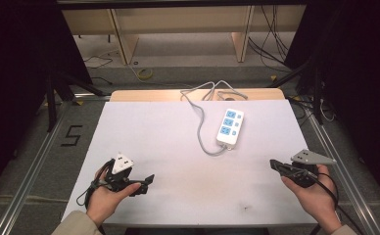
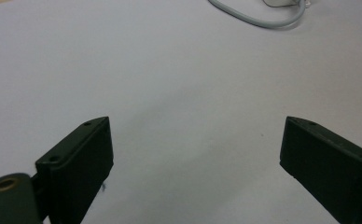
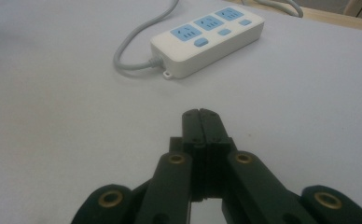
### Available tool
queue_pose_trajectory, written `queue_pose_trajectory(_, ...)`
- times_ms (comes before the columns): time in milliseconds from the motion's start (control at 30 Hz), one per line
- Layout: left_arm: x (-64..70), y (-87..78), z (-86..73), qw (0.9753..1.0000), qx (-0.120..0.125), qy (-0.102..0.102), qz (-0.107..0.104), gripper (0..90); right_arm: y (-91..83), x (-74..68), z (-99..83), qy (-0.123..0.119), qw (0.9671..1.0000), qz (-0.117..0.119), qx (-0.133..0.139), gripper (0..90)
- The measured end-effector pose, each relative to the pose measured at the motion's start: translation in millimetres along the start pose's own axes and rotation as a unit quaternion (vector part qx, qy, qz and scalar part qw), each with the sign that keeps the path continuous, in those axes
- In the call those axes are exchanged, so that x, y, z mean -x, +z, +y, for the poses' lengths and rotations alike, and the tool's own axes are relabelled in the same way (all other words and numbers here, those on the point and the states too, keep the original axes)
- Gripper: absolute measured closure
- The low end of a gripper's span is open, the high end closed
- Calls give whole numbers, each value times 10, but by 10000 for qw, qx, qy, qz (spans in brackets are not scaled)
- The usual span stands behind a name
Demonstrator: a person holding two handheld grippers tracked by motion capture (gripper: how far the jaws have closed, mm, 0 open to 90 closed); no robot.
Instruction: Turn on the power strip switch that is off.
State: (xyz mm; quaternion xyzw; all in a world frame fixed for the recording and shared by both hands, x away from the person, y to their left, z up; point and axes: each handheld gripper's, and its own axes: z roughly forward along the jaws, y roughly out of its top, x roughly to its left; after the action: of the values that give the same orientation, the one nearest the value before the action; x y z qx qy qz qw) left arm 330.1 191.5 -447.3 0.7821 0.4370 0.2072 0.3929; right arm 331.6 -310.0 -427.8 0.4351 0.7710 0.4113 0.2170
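A white power strip [image 1: 230, 127] with blue sockets lies on the white table top [image 1: 168, 147], right of centre; its grey cable [image 1: 201, 128] loops off the near end and runs back over the far edge. In the right gripper view the power strip [image 3: 208, 38] lies ahead of my right gripper [image 3: 202, 115], whose jaws are pressed together with nothing between them. In the high view that right gripper [image 1: 274, 164] is held at the front right. My left gripper [image 1: 150, 178] is at the front left, and in its own view the left gripper [image 2: 195, 144] stands wide open over bare table, with the cable [image 2: 263, 18] far ahead.
A wooden table edge [image 1: 144, 95] shows behind the white sheet. Shelving legs [image 1: 123, 39] and loose cables [image 1: 271, 46] are on the floor beyond. Metal rails [image 1: 36, 156] run along both sides of the table.
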Motion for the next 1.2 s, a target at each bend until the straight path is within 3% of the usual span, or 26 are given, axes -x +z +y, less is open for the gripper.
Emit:
queue_pose_trajectory(533,-2,4,-3,10000,-13,3,12,96,166,-9,217,-16,10000,-67,22,900)
queue_pose_trajectory(1200,4,8,-6,10000,-50,14,-7,112,433,38,458,8,9997,-175,-146,900)
